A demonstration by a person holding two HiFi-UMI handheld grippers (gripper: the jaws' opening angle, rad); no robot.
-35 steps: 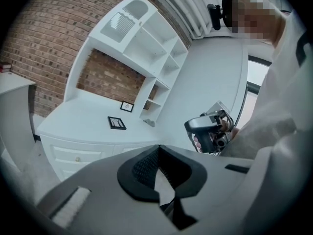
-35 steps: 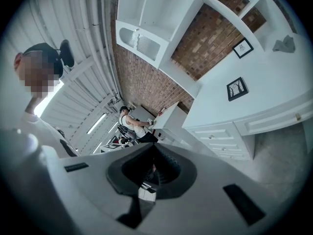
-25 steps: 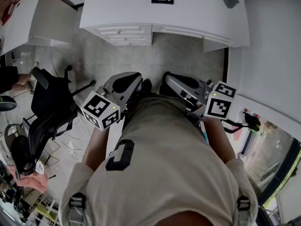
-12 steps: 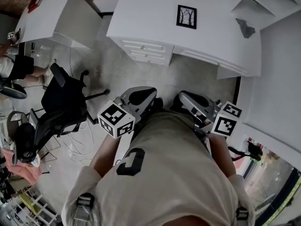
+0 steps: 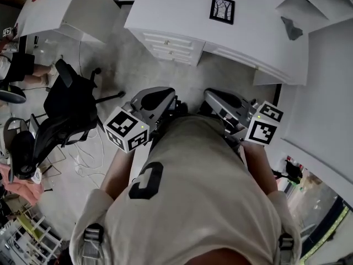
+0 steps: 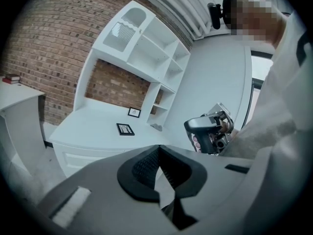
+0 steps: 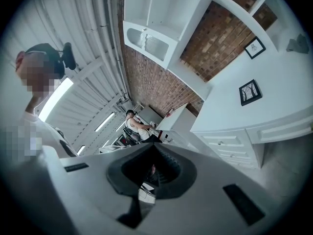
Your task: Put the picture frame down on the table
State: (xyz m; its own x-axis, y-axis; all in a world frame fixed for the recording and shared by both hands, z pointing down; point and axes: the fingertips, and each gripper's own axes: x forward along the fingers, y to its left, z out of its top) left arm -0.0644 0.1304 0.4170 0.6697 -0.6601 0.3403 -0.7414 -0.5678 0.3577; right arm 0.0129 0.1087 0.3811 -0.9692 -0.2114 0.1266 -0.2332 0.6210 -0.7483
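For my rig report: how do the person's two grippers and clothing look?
The left gripper and right gripper have grey shells and black ribbed jaws. Each carries a white cube with black square markers and a small green light. The person wears a beige shirt with a dark emblem.

We see a brick wall (image 6: 44, 43) behind white shelves (image 6: 146, 48), a white table (image 5: 165, 10) with drawers (image 5: 165, 46) on a grey floor (image 5: 127, 65), and a black office chair (image 5: 69, 109) standing apart from it

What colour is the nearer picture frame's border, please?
Black; the picture frame shows best in the head view.
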